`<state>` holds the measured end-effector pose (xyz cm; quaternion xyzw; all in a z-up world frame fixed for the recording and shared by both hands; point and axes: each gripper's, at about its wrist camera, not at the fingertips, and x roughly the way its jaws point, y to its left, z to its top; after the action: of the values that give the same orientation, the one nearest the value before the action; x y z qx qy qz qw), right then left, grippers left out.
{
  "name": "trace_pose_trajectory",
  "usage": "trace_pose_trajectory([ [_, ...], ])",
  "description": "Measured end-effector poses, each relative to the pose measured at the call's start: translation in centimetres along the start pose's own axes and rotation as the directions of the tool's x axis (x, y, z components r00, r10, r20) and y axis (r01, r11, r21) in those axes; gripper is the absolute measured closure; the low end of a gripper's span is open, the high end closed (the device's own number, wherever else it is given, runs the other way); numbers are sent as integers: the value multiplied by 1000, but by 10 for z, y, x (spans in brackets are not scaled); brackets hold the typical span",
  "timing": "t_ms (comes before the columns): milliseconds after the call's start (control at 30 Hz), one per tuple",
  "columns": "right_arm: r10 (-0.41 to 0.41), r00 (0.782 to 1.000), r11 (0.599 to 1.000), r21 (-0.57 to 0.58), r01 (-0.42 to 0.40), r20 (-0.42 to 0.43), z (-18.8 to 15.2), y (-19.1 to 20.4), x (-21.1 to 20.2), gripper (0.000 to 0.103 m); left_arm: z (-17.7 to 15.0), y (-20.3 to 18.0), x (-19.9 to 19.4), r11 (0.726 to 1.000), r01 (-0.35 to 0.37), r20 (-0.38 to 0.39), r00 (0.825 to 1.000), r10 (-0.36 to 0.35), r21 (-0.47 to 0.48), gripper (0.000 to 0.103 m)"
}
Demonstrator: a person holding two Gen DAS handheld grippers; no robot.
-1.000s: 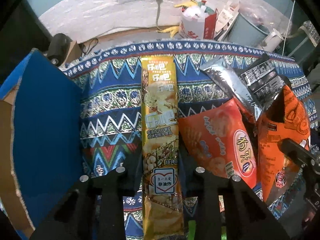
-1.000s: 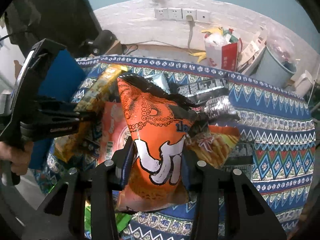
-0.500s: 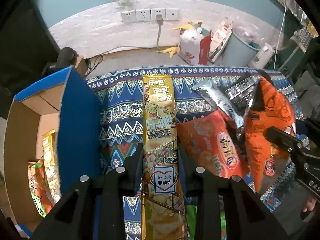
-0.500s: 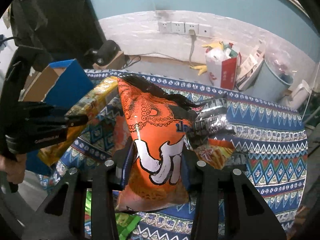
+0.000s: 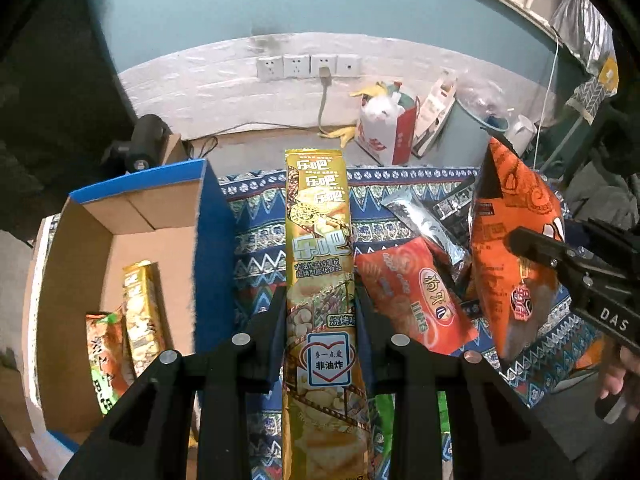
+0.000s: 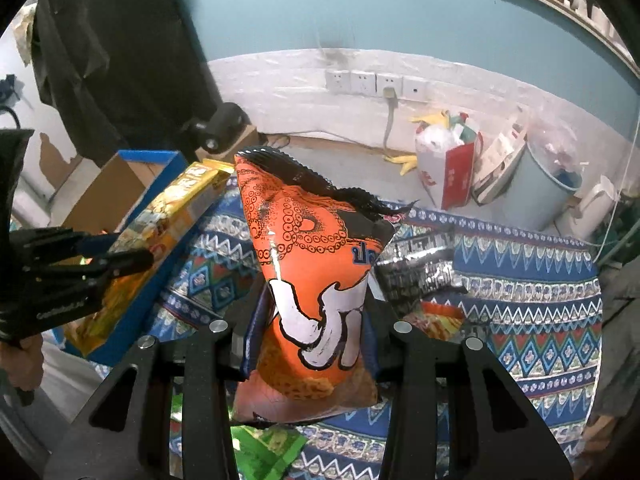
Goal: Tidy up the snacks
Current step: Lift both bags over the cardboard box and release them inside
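Note:
My left gripper is shut on a long gold snack pack, lifted above the patterned cloth. In the right wrist view that gold pack hangs by the box's blue wall. My right gripper is shut on an orange bag with a white elephant, held upright in the air; the same orange bag shows at the right of the left wrist view. An open cardboard box with blue outer walls stands at the left, holding a gold pack and a green-orange pack.
A red-orange bag, a silver pouch and black-and-white packets lie on the cloth. A green pack lies under the grippers. Behind stand a wall socket strip, a red-and-white bag and a bin.
Both grippers rose with their packs still held. In the left wrist view the box's inside, with its packs, has come into sight at the left.

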<state>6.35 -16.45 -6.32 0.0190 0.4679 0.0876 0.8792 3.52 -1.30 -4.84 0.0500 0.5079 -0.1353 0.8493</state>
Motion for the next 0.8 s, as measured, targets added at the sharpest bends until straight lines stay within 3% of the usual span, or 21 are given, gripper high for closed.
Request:
trace_pose_trajectory([
  [367, 23, 1000, 1000, -11, -23, 21, 18, 21, -9, 64, -3, 23, -33, 999, 17, 49, 999, -14, -44, 72],
  [800, 73, 997, 995, -66, -71, 20, 39, 69, -2, 64, -12, 65, -58, 993, -9, 89, 996, 20, -115, 72],
])
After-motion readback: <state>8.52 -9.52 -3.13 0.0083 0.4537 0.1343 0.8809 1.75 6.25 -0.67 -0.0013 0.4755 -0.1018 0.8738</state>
